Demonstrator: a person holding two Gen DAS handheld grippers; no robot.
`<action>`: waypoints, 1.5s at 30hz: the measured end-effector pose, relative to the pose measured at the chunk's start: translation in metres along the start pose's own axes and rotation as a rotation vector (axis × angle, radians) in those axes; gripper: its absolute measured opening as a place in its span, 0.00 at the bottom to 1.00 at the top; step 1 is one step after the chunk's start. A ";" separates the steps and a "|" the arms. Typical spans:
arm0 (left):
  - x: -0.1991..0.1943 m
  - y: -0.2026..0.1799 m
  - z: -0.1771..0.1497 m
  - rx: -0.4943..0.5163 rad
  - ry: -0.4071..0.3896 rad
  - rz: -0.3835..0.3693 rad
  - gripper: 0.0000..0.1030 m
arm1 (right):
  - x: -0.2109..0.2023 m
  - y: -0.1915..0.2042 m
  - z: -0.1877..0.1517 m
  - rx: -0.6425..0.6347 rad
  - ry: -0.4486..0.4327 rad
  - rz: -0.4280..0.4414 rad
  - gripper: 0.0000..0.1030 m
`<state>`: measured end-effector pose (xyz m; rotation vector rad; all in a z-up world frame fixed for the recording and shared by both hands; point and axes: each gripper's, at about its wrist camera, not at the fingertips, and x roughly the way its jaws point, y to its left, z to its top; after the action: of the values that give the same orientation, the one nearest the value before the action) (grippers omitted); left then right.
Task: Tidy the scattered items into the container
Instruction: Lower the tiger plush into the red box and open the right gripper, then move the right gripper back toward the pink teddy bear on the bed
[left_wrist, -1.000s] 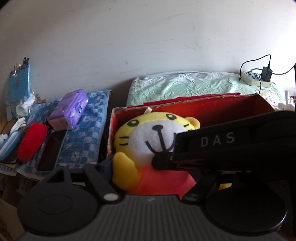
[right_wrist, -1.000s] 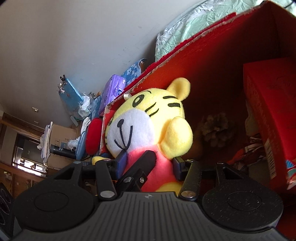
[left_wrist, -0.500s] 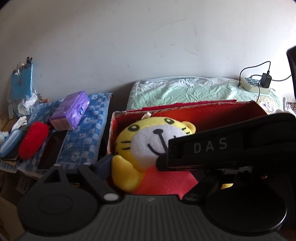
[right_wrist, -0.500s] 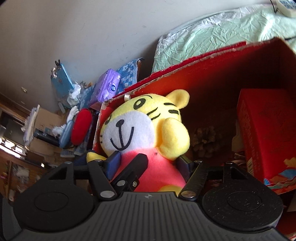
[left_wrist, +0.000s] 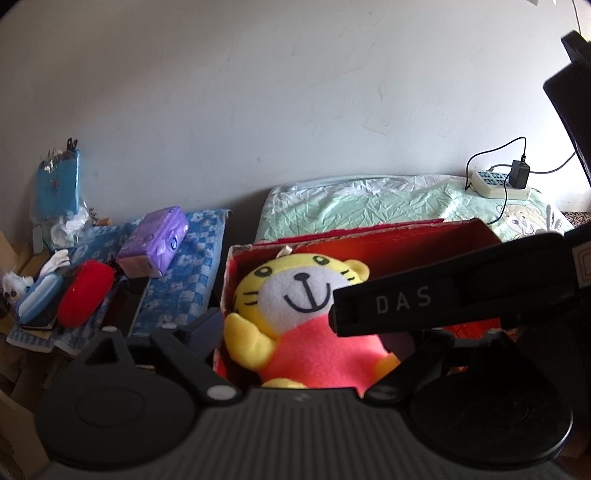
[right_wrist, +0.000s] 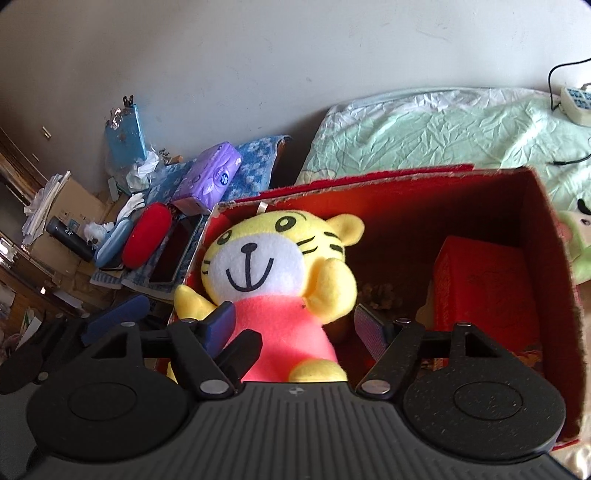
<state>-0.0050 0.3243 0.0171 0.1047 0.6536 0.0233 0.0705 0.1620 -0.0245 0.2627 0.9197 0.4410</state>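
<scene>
One tiger plush and red carton inside red box; both grippers' jaws wide.

- Fuzzy plush cloth on the tiger toy (matt pink fleece body).
- Rough torn cardboard along the red box rim.
- Crinkled bedsheet cloth.

A yellow plush tiger in a pink shirt lies in the left end of an open red cardboard box, just ahead of the right gripper. A red carton sits inside to the right, with what may be a pinecone between them. Left of the box, a purple tissue pack rests on a blue checked cloth.
</scene>
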 end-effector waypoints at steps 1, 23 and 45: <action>-0.003 -0.003 0.001 0.005 -0.007 -0.001 0.90 | -0.005 -0.001 0.000 -0.009 -0.013 -0.009 0.74; -0.052 -0.145 0.027 0.084 -0.153 0.013 0.97 | -0.123 -0.103 0.007 0.003 -0.192 -0.004 0.82; -0.034 -0.319 0.006 0.136 -0.076 -0.347 0.96 | -0.211 -0.289 -0.043 0.171 -0.222 -0.284 0.73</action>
<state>-0.0319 0.0047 0.0086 0.1215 0.5900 -0.3586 -0.0016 -0.1912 -0.0168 0.3241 0.7626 0.0686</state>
